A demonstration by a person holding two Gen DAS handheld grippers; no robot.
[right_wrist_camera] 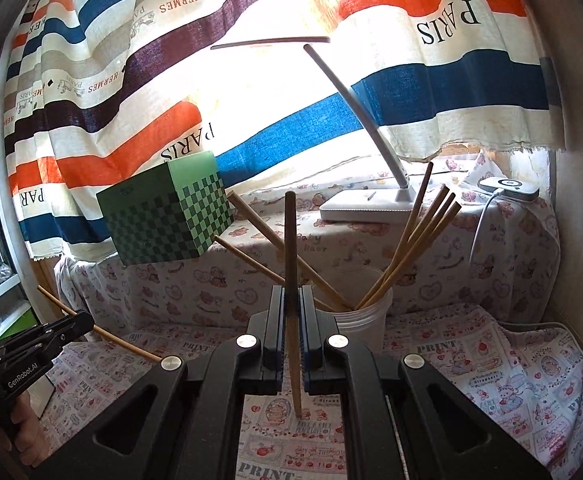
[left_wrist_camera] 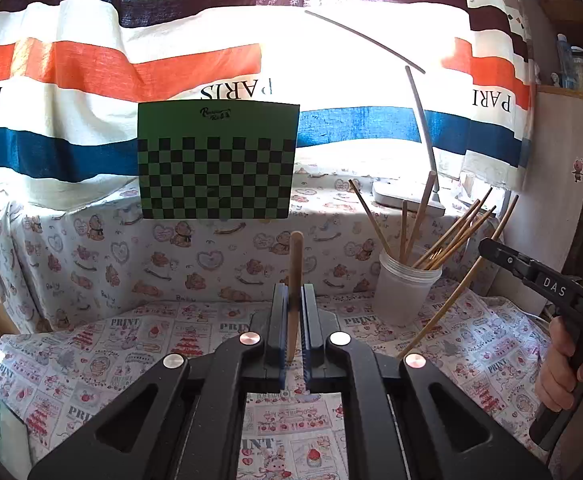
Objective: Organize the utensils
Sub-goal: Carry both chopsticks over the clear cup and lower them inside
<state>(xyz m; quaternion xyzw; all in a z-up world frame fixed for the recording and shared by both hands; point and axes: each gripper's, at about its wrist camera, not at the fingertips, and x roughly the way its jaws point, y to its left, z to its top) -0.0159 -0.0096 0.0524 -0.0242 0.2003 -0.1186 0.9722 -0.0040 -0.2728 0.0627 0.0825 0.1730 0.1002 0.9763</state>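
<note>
- Beyond both tongs, at the back: striped curtain (left_wrist_camera: 91,60) lit from behind, hanging over a raised ledge; printed tablecloth (left_wrist_camera: 91,360) covers the work surface below the tongs. Likely just backdrop; neither bears on the grip.
- Ahead and left of the right gripper (right_wrist_camera: 291,332), straight ahead of the left gripper (left_wrist_camera: 294,320): green checkered box (left_wrist_camera: 216,160) on the ledge. Well apart from both tongs.
- Behind the cup, on the ledge: white desk lamp (right_wrist_camera: 365,204), its arm arching up over the scene.
- Just past the right tongs, slightly to their right; ahead and right of the left tongs: clear plastic cup (right_wrist_camera: 365,320) standing upright, bamboo chopsticks (right_wrist_camera: 419,248) fanned out inside it, leaning on the rim. Judged the collecting point for the utensils.
- Left tongs: jaws together, clamped on a single chopstick (left_wrist_camera: 295,280) near its middle, stick nearly upright, clear of the cloth. Held so, it looks ready to drop end-first into the cup.
- Right tongs: jaws together, clamped on another chopstick (right_wrist_camera: 291,260), also near upright, its lower tip close to the cloth; contact not certain.
- Both sticks still outside the cup; depositing judged the next step.
</note>
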